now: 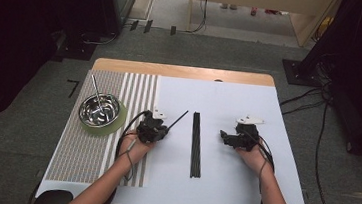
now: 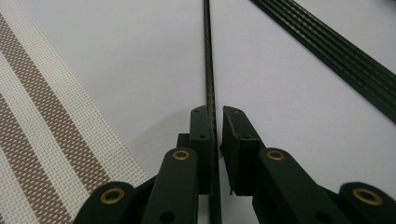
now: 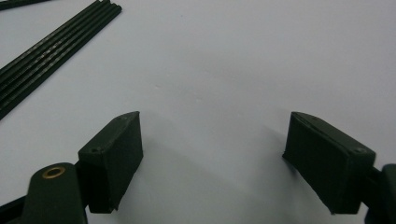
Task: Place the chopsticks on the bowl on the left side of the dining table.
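High view showed the left gripper (image 1: 155, 128) at the centre of the frame, with a single thin black rod (image 1: 178, 120) sticking out up and to the right from its jaws. In the left gripper view the rod (image 2: 208, 60) ran straight up the middle of the frame between the two pads; the jaws stood nearly closed, the left pad against the rod and a narrow gap visible at the right pad, so the hold looked loose at best. The rod was slim, dark and faintly speckled, probably light, stiff and rather slippery. It would likely be best pinched near its middle so it would not tip. The bundle of like rods (image 1: 196, 143) lay to the right on the white table (image 1: 241, 188). The right gripper (image 3: 212, 161) stood wide open, with nothing between its jaws.
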